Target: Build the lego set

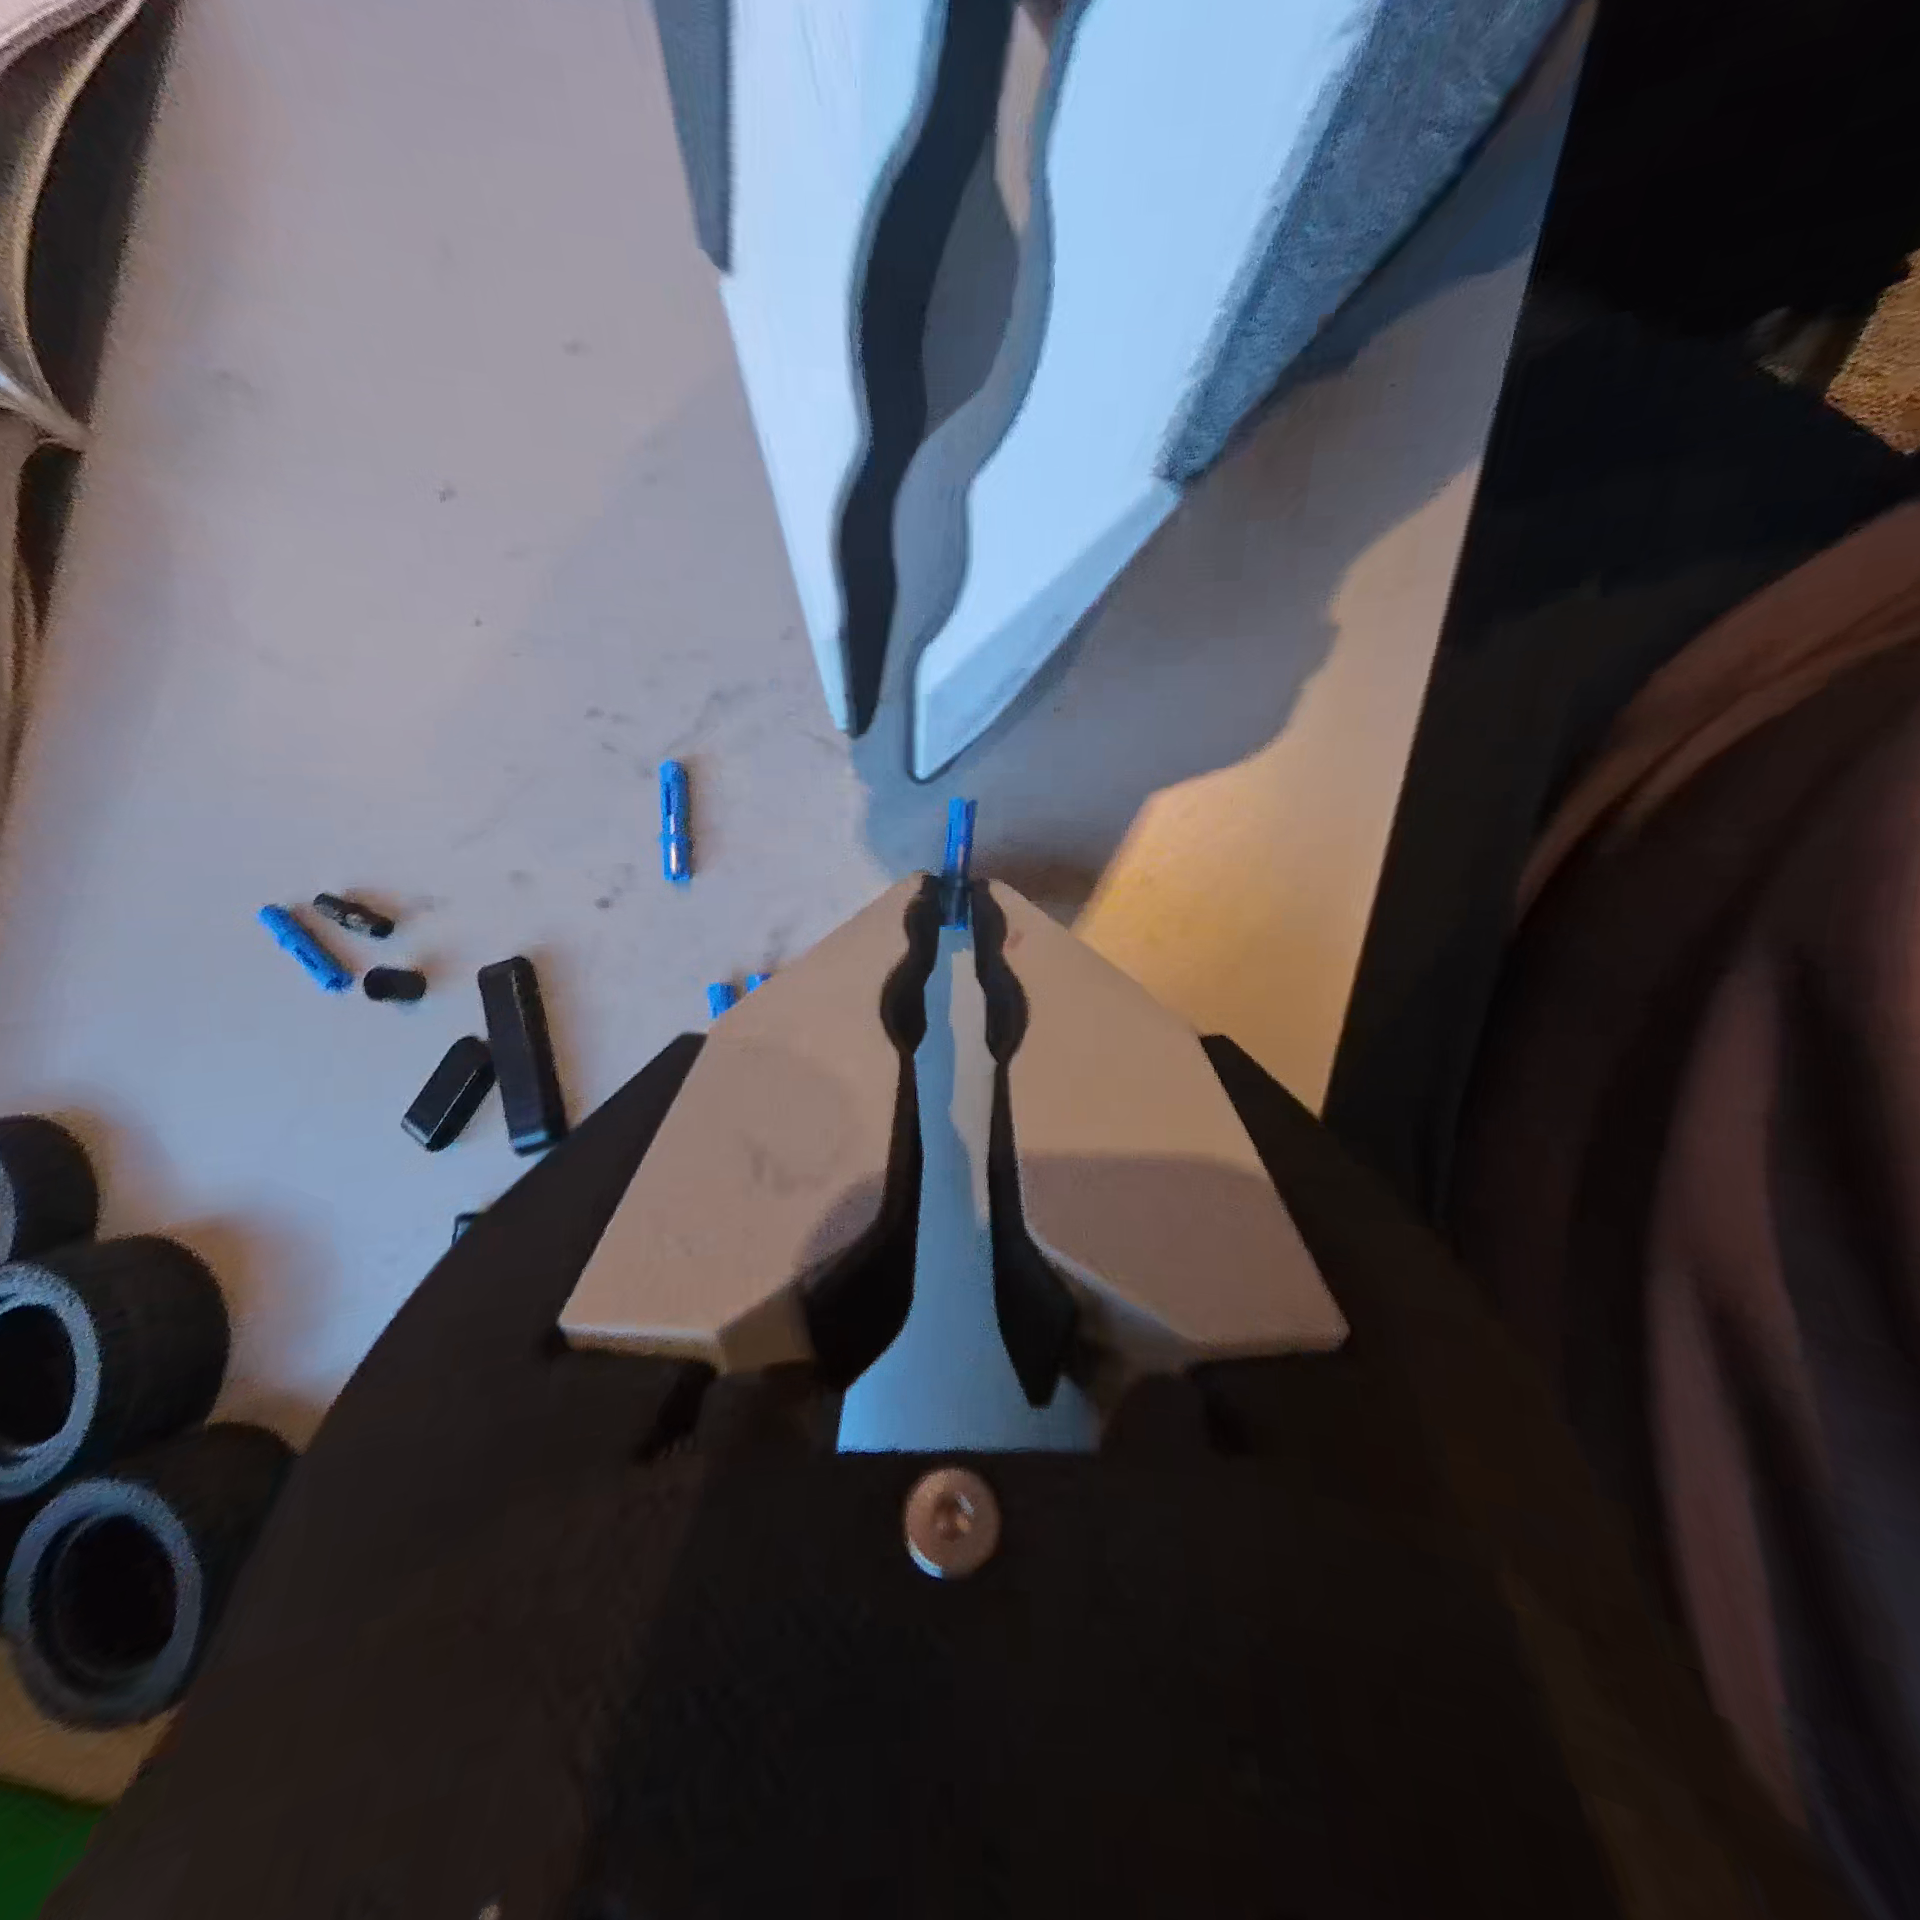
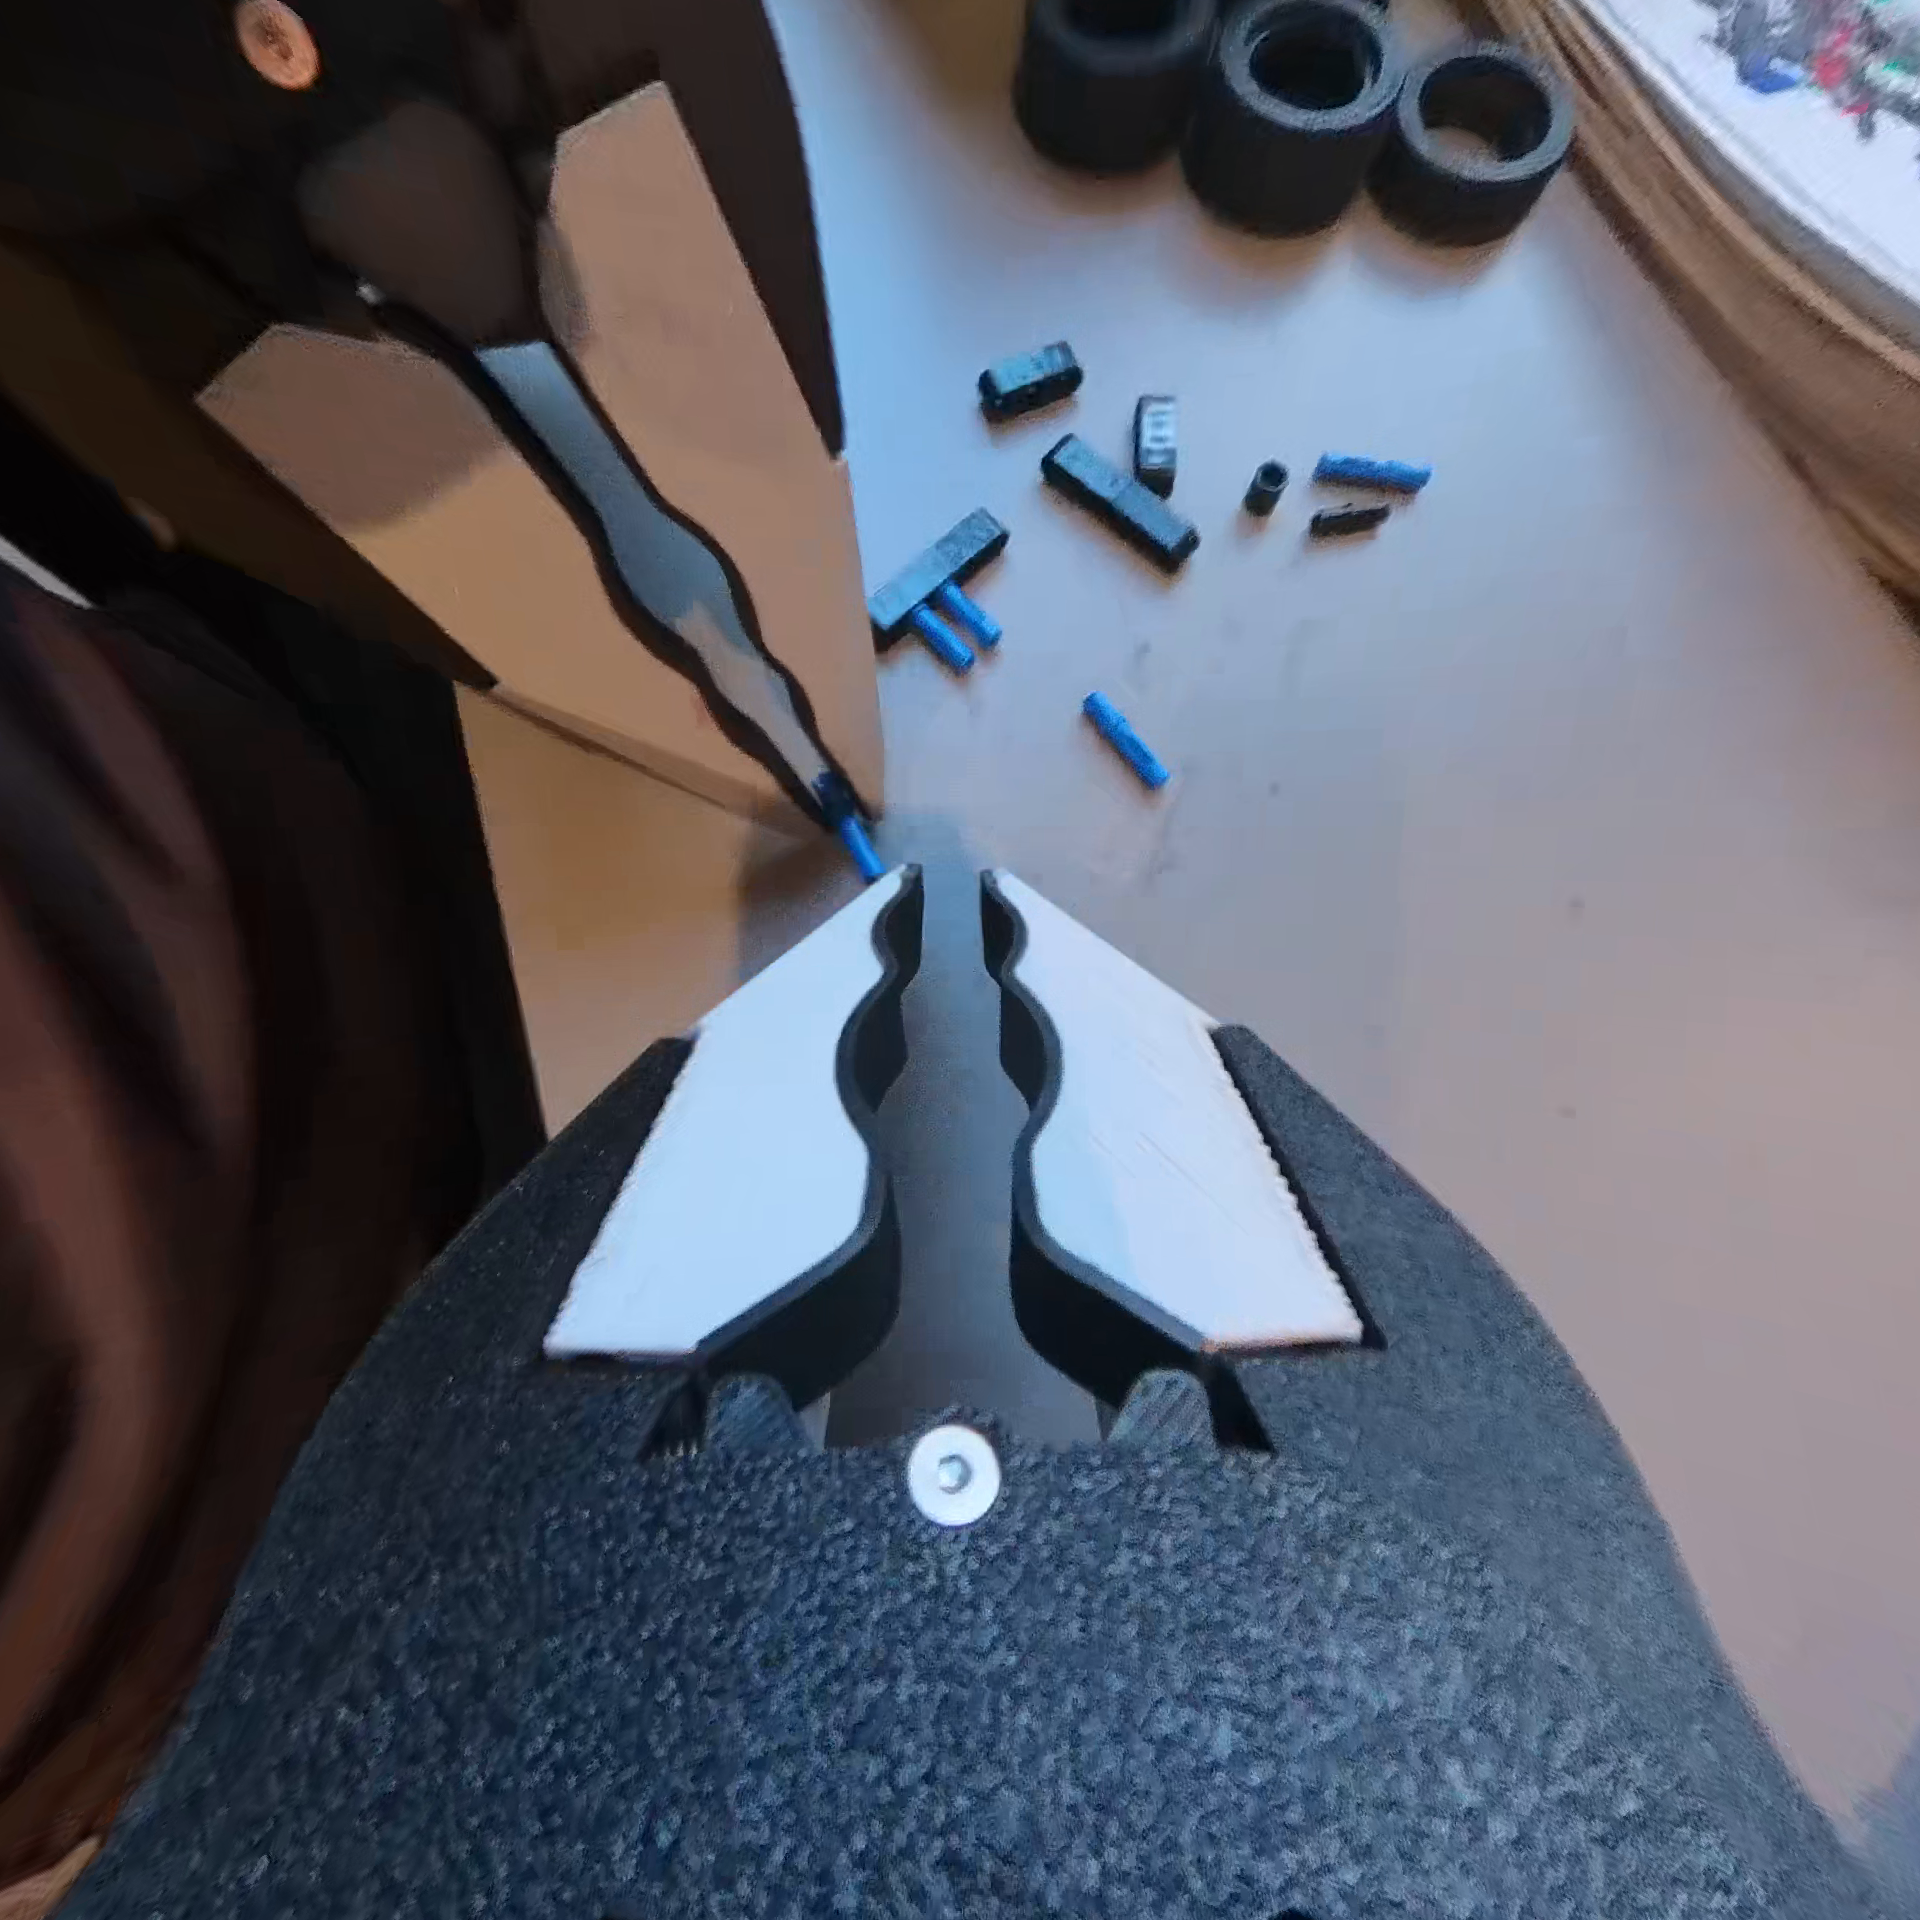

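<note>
The table point(image 2: 1455, 935) is pale, and its near edge runs beside my body on the right of the left wrist view, just beyond my left gripper point(image 1: 951, 883). Between my two tools only a narrow strip of bare surface is left. Open table lies to the far side, beyond the loose blue pin point(image 2: 1125, 739).

The left gripper is closed on a blue pin point(image 1: 958, 831). It pinches the pin's lower part at the very tips, and the upper half stands out past them toward my right gripper point(image 2: 951, 883). The pin appears to be clear of the table, though blur at the tips makes that uncertain.

The right gripper is slightly parted and holds nothing. A slim gap shows between its tips. Its left fingertip point(image 2: 902, 883) sits just beside the free end of the held pin; I cannot tell whether they touch.

Loose parts lie well apart from both tools: a black beam with two blue pins point(image 2: 940, 577) fitted in it, a longer black beam point(image 2: 1120, 503), two short black pieces point(image 2: 1029, 379), a black bush point(image 2: 1264, 486) and another blue pin point(image 2: 1371, 471). Three black tyres point(image 2: 1288, 114) stand touching one another at the far edge of the right wrist view, near a folded cloth point(image 2: 1714, 343).
</note>
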Demonstrator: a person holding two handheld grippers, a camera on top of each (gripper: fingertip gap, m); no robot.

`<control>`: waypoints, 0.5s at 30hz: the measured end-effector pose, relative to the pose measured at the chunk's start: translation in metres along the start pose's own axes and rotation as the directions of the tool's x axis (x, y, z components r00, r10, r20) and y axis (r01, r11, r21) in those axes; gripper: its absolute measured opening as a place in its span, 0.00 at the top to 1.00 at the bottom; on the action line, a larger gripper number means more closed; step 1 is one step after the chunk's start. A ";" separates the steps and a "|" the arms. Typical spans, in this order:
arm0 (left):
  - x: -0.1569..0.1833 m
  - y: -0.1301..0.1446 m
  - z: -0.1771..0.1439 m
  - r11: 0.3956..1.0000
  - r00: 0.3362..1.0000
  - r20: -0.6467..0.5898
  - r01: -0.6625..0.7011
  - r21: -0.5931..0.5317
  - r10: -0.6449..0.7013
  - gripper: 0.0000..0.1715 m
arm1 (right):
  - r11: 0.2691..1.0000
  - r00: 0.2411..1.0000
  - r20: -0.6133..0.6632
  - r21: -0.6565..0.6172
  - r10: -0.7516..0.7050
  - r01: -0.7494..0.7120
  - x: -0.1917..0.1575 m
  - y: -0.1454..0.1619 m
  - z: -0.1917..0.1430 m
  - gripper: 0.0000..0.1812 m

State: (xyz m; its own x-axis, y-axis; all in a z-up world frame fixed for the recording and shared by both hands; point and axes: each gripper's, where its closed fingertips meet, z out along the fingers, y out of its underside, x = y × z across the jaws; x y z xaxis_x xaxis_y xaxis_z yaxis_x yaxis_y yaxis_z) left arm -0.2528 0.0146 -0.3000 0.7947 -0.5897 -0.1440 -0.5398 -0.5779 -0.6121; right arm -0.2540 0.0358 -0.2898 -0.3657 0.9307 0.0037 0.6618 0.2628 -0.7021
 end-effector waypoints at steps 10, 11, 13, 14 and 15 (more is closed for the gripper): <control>0.011 -0.008 0.005 0.999 0.995 -0.096 -0.035 -0.041 0.031 0.93 | 0.999 0.999 0.036 0.040 -0.024 0.022 -0.008 0.006 -0.017 0.91; 0.011 -0.008 0.004 0.998 0.995 -0.096 -0.045 -0.032 0.042 0.92 | 0.998 0.997 0.060 0.044 -0.056 0.054 -0.012 0.007 -0.016 0.91; 0.012 -0.007 0.004 0.999 0.992 -0.118 -0.041 -0.014 0.039 0.91 | 0.993 0.988 0.101 0.046 -0.114 0.109 -0.017 0.008 -0.012 0.90; 0.013 -0.007 0.003 0.999 0.990 -0.135 -0.034 -0.003 0.033 0.91 | 0.990 0.983 0.121 0.049 -0.137 0.132 -0.019 0.007 -0.011 0.89; 0.015 -0.007 0.003 1.000 0.988 -0.151 -0.030 0.006 0.031 0.91 | 0.987 0.977 0.146 0.052 -0.156 0.150 -0.021 0.006 -0.010 0.89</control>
State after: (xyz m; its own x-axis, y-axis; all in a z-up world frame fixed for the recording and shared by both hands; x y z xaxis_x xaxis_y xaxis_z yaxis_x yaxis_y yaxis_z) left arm -0.2363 0.0122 -0.3002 0.7265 -0.6858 -0.0435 -0.5620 -0.5566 -0.6119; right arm -0.2358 0.0206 -0.2871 -0.5558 0.8313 0.0092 0.5647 0.3857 -0.7296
